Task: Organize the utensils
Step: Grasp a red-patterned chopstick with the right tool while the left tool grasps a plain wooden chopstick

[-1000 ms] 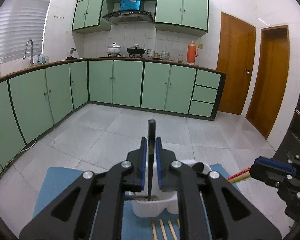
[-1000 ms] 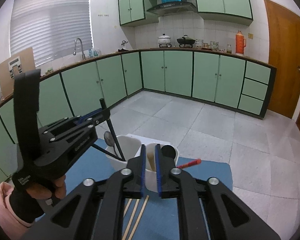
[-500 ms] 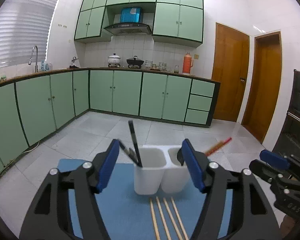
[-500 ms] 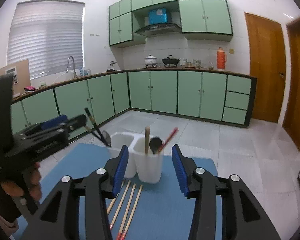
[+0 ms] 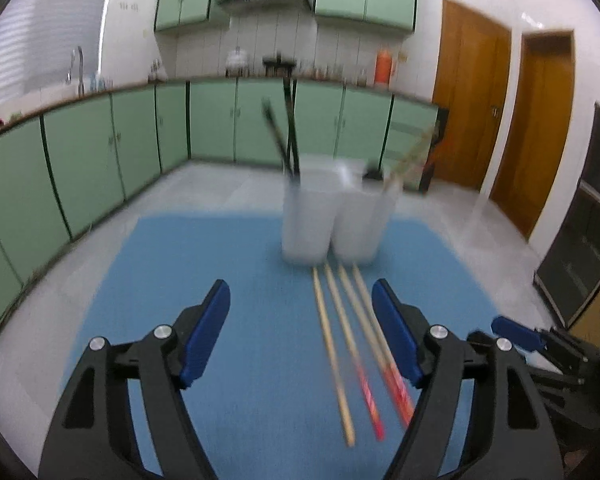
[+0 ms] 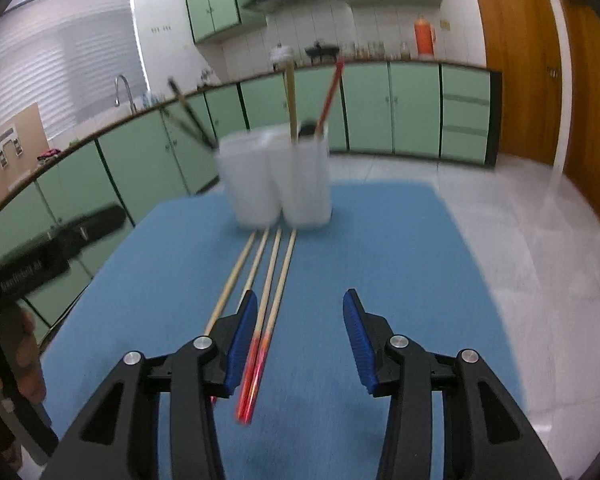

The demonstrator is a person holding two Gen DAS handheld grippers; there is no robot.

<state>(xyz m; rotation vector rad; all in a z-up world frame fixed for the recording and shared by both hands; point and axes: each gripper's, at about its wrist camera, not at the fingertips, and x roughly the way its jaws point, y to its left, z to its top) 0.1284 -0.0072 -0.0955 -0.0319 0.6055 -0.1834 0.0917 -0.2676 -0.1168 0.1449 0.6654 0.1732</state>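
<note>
Lying side by side on the blue mat [image 6: 380, 240], four pale wooden chopsticks with red ends [image 6: 269, 280] point at the white two-cup plastic holder [image 6: 276, 180] — dark utensils stand inside. Left gripper [image 5: 300, 316] and right gripper [image 6: 300, 320] gape, empty.

Both the left gripper [image 5: 301, 305] and right gripper [image 6: 299, 318] are matte black with blue ribbed finger pads [image 6: 356, 338] and silver screws [image 5: 162, 331]; white lettering marks the left one's side.
</note>
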